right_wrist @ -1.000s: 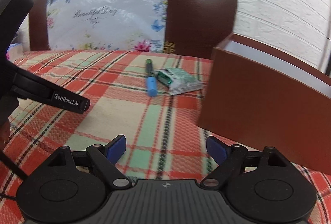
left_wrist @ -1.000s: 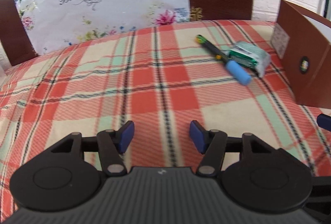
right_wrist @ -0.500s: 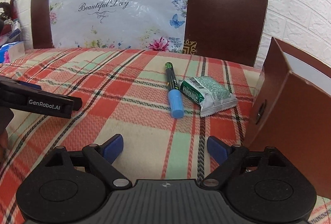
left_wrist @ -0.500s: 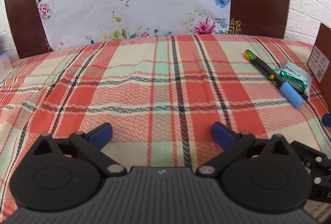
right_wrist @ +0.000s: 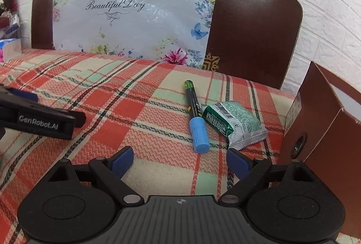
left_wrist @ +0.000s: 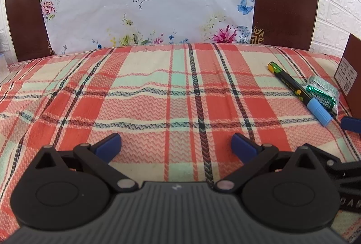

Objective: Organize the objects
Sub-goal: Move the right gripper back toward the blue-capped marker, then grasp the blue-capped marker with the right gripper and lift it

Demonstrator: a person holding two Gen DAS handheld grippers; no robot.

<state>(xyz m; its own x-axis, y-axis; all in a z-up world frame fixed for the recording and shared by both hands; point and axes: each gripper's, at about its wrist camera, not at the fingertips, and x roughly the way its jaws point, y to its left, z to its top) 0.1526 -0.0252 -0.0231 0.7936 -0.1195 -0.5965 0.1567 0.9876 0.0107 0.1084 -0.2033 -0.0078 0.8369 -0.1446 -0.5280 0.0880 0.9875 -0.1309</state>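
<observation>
A black marker with a blue cap (right_wrist: 195,117) lies on the plaid blanket (right_wrist: 140,113), touching a green and white snack packet (right_wrist: 234,123) on its right. Both also show in the left wrist view, marker (left_wrist: 299,93) and packet (left_wrist: 322,91), at the far right. My right gripper (right_wrist: 179,160) is open and empty, just short of the marker's cap. My left gripper (left_wrist: 176,145) is open and empty over the blanket, well left of both. An open brown box (right_wrist: 327,129) stands right of the packet.
A brown headboard (right_wrist: 252,41) with a white floral "Beautiful Day" bag (right_wrist: 133,16) leaning on it closes off the back. A white brick wall is behind. Small items (right_wrist: 9,41) sit at the far left. The left gripper's body (right_wrist: 38,120) shows left of my right gripper.
The left gripper's jaws opened wider and its view swung left and levelled. The right gripper swung towards the marker and packet, which now lie closer to its fingers.
</observation>
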